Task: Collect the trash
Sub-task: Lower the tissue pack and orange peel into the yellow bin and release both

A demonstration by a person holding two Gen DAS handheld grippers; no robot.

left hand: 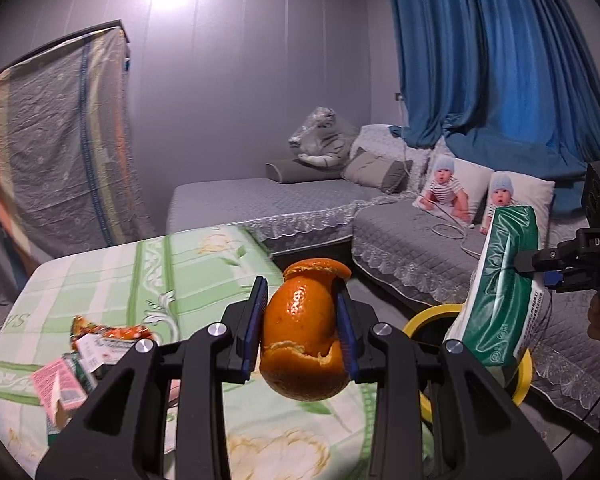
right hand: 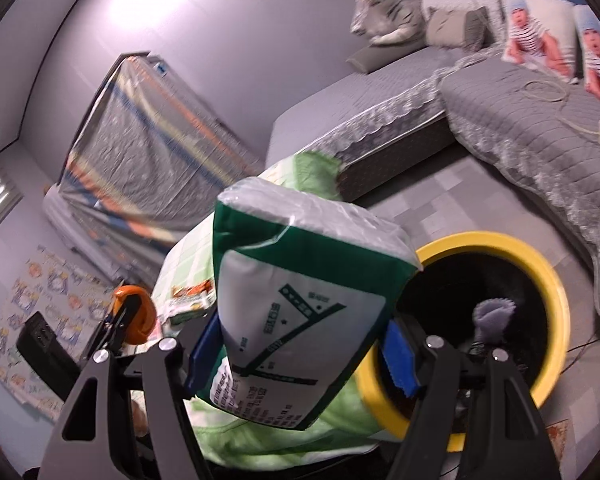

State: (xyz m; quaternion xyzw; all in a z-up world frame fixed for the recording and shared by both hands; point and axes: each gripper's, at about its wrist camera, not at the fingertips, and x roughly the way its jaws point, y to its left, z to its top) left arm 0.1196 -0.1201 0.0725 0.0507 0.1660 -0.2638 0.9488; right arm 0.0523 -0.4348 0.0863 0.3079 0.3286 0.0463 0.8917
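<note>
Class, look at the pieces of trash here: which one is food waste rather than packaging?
The orange peel, curled and torn, clamped in the left gripper. The green-and-white pack and table wrappers are printed packaging.

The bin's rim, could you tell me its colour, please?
Yellow rim, black inside; clearest in the right wrist view.

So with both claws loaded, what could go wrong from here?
1. The orange peel is torn and curled; the left claw pinches only its middle, so a piece might drop onto the green cloth.
2. The bulky green packet hides part of the yellow bin rim; the drop may miss.
</note>
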